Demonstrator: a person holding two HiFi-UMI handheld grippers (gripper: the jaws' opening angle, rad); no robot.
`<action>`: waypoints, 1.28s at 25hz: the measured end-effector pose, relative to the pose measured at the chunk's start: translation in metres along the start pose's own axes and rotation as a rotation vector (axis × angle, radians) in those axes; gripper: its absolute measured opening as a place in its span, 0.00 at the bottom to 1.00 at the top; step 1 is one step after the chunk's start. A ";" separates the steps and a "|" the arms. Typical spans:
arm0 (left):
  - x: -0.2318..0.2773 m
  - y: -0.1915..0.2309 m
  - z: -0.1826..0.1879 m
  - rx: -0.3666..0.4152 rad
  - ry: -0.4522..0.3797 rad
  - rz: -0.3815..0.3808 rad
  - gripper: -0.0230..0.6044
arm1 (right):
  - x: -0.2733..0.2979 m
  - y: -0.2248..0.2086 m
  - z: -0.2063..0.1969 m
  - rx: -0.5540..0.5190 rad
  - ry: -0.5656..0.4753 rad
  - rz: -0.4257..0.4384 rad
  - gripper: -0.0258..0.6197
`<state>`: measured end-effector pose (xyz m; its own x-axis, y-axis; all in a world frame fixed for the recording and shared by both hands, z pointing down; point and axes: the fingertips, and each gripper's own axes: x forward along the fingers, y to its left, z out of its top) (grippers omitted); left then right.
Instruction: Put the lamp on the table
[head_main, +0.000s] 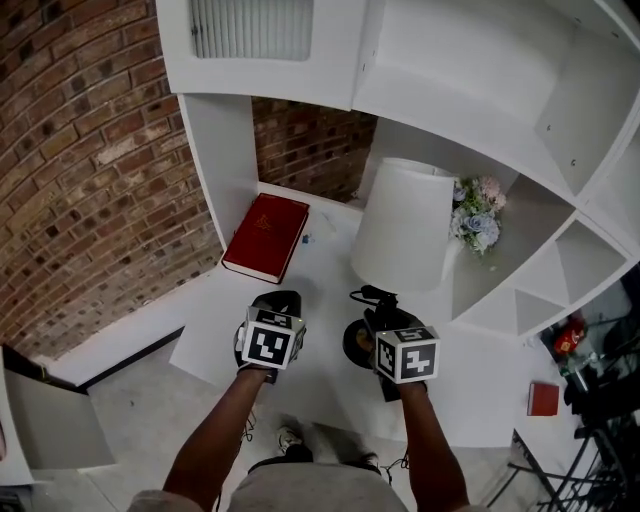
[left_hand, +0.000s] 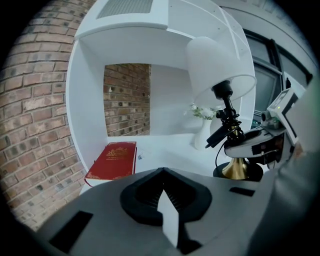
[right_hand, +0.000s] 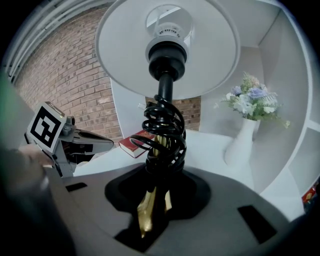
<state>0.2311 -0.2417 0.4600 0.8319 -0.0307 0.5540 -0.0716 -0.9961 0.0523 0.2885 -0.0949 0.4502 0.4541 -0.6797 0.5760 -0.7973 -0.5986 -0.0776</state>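
A white built-in shelf unit with a white table (head_main: 325, 272) fills the head view, and a brick wall (head_main: 90, 170) curves down the left side of the frame. A red book (head_main: 266, 237) lies at centre left. The lamp (head_main: 400, 225), with its white shade, stands just right of centre, and a bunch of pale flowers (head_main: 477, 215) is tucked in the upper right. In the lower middle, the left gripper (head_main: 278, 305) and right gripper (head_main: 385, 318) sit side by side. Each carries a cube with black-and-white square markers (a pattern only, no letters). The lamp's dark round base (head_main: 357, 340) sits just left of the right gripper.

In the left gripper view, the left gripper's jaws meet in one narrow pale blade at bottom centre, with nothing between them. The book is at lower left; its cover has a gold emblem and lettering too small to read. At the right, the lamp leans with its shade toward the top centre. Its base is down at the table surface, though I cannot tell whether it actually rests there.

In the right gripper view, the jaws are clamped on the lamp's brass stem (right_hand: 150, 210) at bottom centre. A coiled black cord (right_hand: 164, 132) is wound around the stem above them, and the underside of the shade fills the top of the frame. A white vase (right_hand: 244, 145) holds the flowers at the right.
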 end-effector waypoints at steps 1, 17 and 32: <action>0.000 0.004 -0.001 -0.004 0.000 0.000 0.03 | 0.002 0.003 0.001 -0.002 0.002 0.000 0.20; -0.022 0.063 -0.020 -0.070 -0.007 0.059 0.03 | 0.036 0.068 0.016 -0.095 0.004 0.085 0.20; -0.075 0.140 -0.054 -0.169 -0.025 0.219 0.03 | 0.076 0.156 0.040 -0.230 -0.008 0.250 0.20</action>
<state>0.1286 -0.3741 0.4708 0.7994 -0.2484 0.5470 -0.3405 -0.9375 0.0720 0.2148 -0.2563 0.4489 0.2357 -0.7969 0.5562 -0.9527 -0.3026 -0.0298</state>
